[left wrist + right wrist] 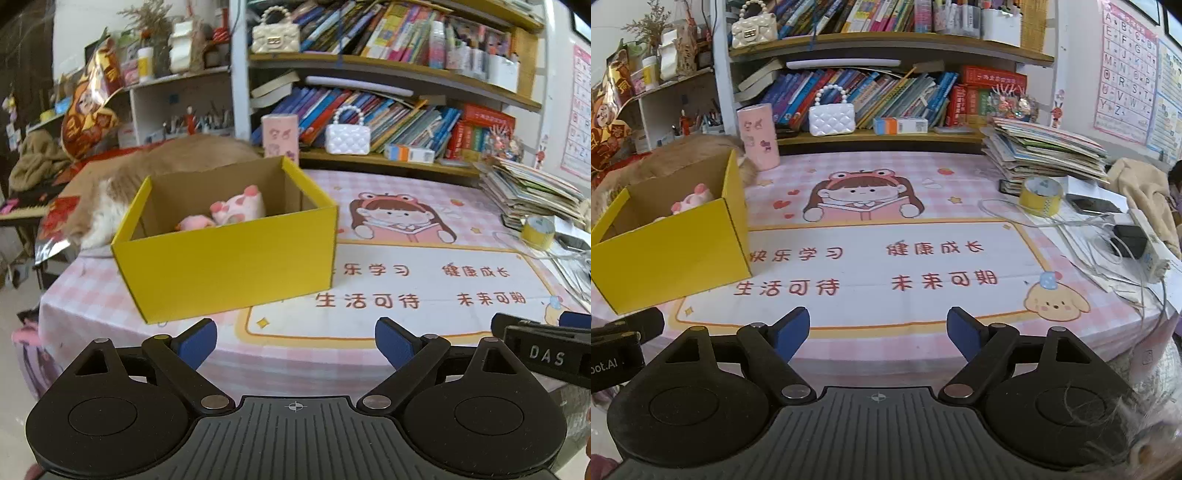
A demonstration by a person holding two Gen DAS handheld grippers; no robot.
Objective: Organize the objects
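Both our left gripper (295, 341) and right gripper (878, 332) gape wide, empty, above the tabletop (886, 206); box (225, 254) holds plush toys (240, 208), tape (1041, 195) sits right.

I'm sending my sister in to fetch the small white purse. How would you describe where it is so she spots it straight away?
Start at the bookshelf behind the pink table and look at its lowest shelf. The white quilted purse stands in front of the leaning books, right of the pink cylinder. Its pearl bead handle and pure white colour separate it from the cream purse one shelf up.
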